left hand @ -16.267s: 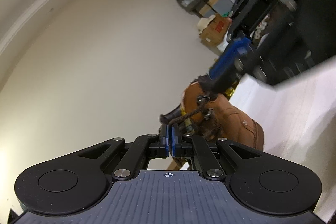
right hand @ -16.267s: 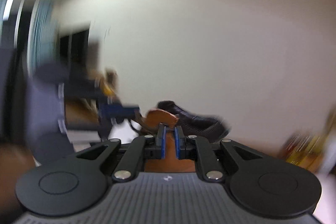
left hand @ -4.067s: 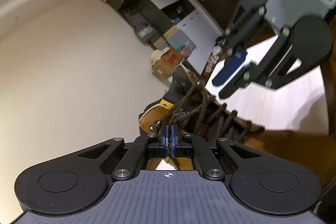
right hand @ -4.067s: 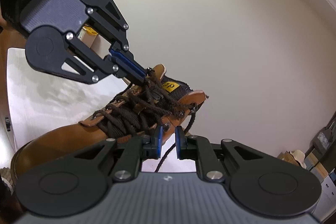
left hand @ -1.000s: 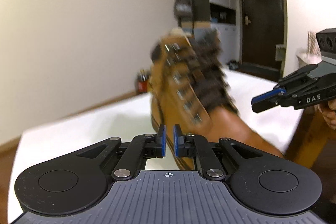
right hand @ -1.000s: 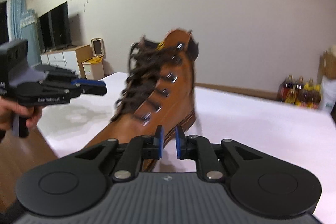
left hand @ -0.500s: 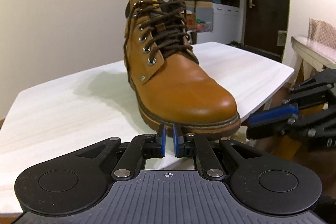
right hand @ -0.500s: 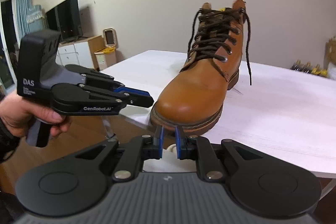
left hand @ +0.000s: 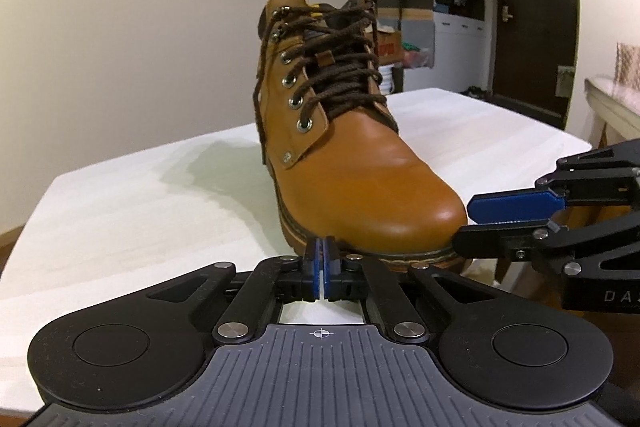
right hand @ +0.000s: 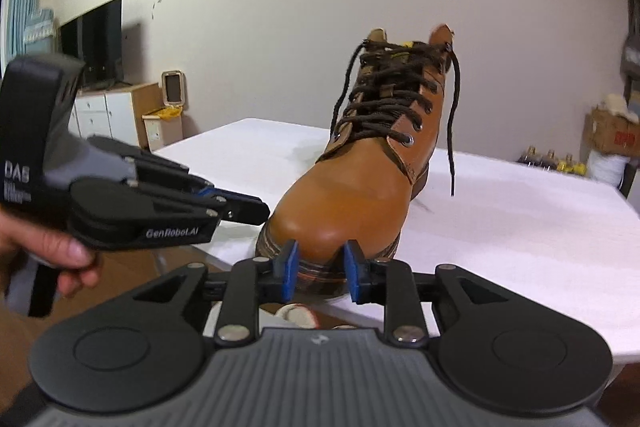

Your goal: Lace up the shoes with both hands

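The brown boot (left hand: 352, 147) stands upright on the white bench (left hand: 120, 211), with its round toe close to the near edge. Its dark lace (left hand: 336, 67) already crosses through every eyelet up to the top. One loose lace end (right hand: 452, 131) hangs down the boot's side and dangles just above the bench. The other end (left hand: 260, 95) hangs down the other side.

The left hand-held gripper (left hand: 321, 271) sits low in front of the toe. Its blue pads are pressed together and pinch nothing. The right hand-held gripper (right hand: 320, 267) is also low, just before the toe. Its jaws are opening, and nothing is between them; the toe only shows behind the gap.

The lacing looks done, so the step left seems to be tying the ends. To do it well, each gripper should go up to its own hanging end. It should pinch the lace near the tip, not the boot. Both should pull gently and evenly, so the boot does not tip or slide off the bench
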The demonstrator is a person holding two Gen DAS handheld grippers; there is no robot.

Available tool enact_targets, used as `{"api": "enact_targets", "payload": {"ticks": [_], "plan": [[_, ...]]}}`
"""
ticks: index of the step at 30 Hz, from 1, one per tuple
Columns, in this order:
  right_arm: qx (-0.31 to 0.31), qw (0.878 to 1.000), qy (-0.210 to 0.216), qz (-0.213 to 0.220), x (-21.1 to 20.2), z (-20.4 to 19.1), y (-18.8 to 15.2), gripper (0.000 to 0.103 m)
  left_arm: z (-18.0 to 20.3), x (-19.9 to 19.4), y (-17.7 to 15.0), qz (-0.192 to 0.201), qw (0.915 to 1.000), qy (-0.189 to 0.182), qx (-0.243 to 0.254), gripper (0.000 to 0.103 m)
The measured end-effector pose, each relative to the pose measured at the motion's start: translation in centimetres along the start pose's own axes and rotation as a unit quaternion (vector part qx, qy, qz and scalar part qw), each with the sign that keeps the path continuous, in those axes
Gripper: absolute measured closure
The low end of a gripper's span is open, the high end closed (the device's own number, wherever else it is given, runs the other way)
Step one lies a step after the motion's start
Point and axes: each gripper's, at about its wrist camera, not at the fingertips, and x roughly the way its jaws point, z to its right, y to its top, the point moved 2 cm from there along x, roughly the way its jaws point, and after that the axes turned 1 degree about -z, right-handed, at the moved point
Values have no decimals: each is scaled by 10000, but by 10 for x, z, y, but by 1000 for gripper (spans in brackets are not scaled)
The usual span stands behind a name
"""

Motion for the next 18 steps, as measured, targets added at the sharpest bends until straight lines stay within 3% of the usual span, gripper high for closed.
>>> {"api": "enact_targets", "payload": {"ticks": [7,18], "plan": [[31,9999,-94,96,-2,5,0,69,6,4,2,19,10000,91,-4,103],[47,9999,-140,63,1,0,4,72,16,17,10,-92,9990,328,-276,103]]}}
